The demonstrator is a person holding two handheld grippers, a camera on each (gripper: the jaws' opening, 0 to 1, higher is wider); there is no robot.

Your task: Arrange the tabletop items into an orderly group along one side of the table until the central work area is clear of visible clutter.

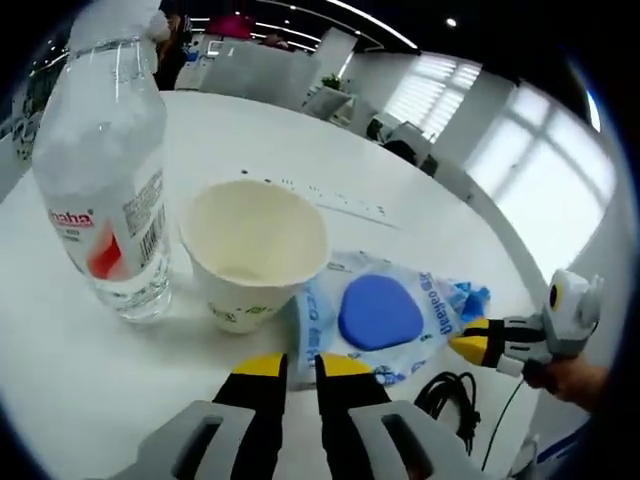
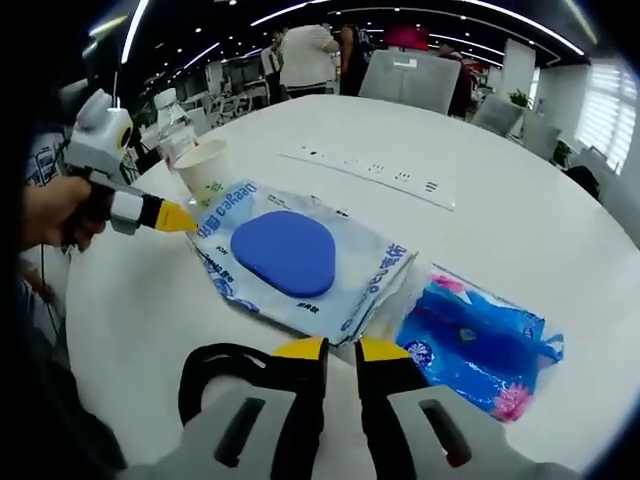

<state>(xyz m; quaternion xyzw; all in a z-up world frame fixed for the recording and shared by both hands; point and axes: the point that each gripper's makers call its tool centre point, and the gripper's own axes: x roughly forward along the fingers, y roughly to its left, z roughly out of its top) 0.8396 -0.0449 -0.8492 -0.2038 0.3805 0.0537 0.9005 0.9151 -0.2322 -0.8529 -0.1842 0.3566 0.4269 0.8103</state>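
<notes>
A wipes pack (image 1: 375,312) with a blue oval lid lies flat on the white round table (image 1: 80,350). My left gripper (image 1: 304,372) has its yellow-tipped jaws nearly together over the pack's near edge. It appears in the right gripper view as the left gripper (image 2: 178,217), pinching the pack's (image 2: 290,255) corner. My right gripper (image 2: 342,350) is shut at the pack's opposite edge and appears as the right gripper (image 1: 468,343) in the left gripper view. A paper cup (image 1: 255,250) and a clear water bottle (image 1: 105,180) stand upright just beyond the pack.
A blue tissue packet (image 2: 475,345) lies right of the pack. A coiled black cable (image 1: 450,395) sits near the table edge. A built-in socket strip (image 2: 370,170) runs across the tabletop. Chairs (image 2: 410,75) and people stand beyond the far side. A hand (image 2: 45,210) holds the left gripper.
</notes>
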